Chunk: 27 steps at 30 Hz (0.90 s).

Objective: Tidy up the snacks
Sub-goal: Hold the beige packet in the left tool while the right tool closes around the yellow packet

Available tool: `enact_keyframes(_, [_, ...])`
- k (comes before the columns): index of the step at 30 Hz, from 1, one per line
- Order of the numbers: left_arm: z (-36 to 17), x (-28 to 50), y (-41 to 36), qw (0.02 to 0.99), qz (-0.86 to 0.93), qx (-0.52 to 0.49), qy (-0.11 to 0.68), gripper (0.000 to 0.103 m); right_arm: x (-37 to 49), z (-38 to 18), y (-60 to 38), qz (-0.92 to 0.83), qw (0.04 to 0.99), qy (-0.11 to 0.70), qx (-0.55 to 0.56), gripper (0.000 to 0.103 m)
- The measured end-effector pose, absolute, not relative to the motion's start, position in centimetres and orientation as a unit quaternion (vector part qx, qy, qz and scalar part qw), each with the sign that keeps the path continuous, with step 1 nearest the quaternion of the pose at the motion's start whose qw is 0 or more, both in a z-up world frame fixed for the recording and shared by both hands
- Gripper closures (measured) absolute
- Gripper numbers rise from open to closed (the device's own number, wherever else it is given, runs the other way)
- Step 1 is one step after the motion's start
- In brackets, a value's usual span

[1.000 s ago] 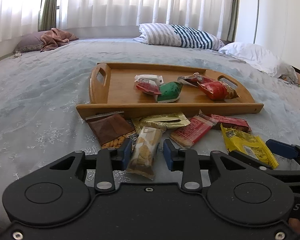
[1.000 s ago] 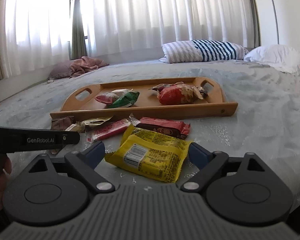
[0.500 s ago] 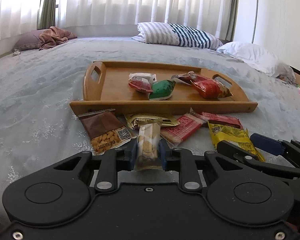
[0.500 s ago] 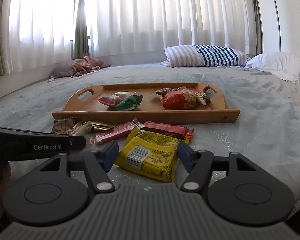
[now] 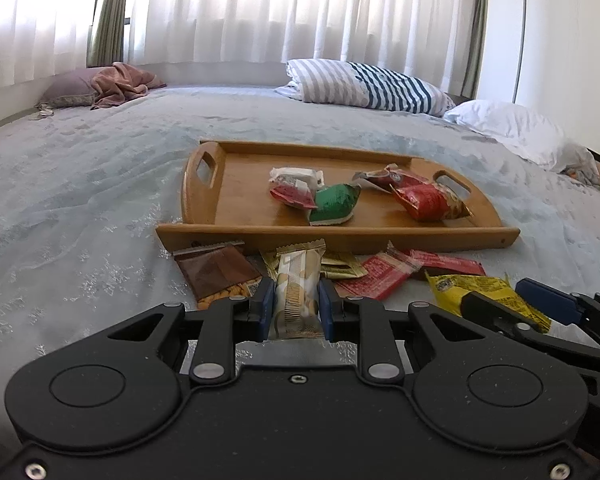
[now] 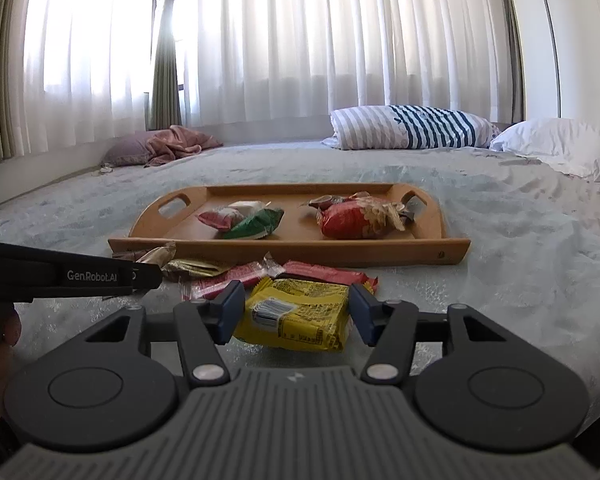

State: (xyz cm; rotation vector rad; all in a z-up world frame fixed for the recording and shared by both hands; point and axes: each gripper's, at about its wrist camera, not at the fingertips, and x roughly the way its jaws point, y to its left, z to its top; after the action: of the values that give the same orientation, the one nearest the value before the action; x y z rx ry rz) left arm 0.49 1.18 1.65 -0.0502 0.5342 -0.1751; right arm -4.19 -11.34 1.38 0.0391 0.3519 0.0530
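Left gripper clamps tight on beige wafer pack, tray at 12 o'clock. Right gripper jaws, just closing, half-open around yellow packet; contact unclear.

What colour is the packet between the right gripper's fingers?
Yellow packet, with dark print and a white barcode label; clearest in the right wrist view.

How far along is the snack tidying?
Done: several snacks lie in the wooden tray. In hand: left gripper grips the cream bar; right gripper's jaws have just been closing around the yellow packet. Left: brown packet, gold packet and two red bars on the bed.
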Motion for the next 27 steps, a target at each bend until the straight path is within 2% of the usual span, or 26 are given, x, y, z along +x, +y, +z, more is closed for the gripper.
enact_keyframes(5, [1.8, 0.8, 1.4, 0.961, -0.079, -0.027, 0.265, 0.081, -3.8, 0.9, -11.6, 0.01, 0.982, 0.19, 0.022, 0.04])
enact_keyframes(8, [1.7, 0.8, 1.5, 0.96, -0.078, -0.031, 0.267, 0.081, -3.9, 0.5, -12.0, -0.004, 0.981, 0.192, 0.041, 0.03])
enact_keyframes(9, [1.7, 0.8, 1.5, 0.96, -0.077, -0.033, 0.268, 0.081, -3.8, 0.4, -12.0, -0.006, 0.981, 0.191, 0.041, 0.022])
enact_keyframes(10, [1.7, 0.8, 1.5, 0.96, -0.076, -0.034, 0.268, 0.081, -3.8, 0.4, -11.8, -0.007, 0.981, 0.191, 0.036, 0.02])
enact_keyframes(14, [1.7, 0.8, 1.6, 0.96, -0.074, -0.037, 0.269, 0.081, -3.7, 0.3, -11.1, -0.006, 0.983, 0.184, 0.024, 0.015])
enact_keyframes(20, [1.7, 0.8, 1.6, 0.959, -0.074, -0.037, 0.269, 0.081, -3.1, -0.1, -10.5, -0.018, 0.979, 0.198, 0.043, 0.013])
enact_keyframes(25, [1.5, 0.8, 1.8, 0.96, -0.07, -0.04, 0.269, 0.081, -2.9, -0.2, -11.2, -0.049, 0.976, 0.196, 0.085, 0.001])
enact_keyframes(27, [1.5, 0.9, 1.8, 0.96, -0.069, -0.041, 0.27, 0.081, -2.6, -0.3, -11.3, -0.055, 0.973, 0.203, 0.092, 0.0])
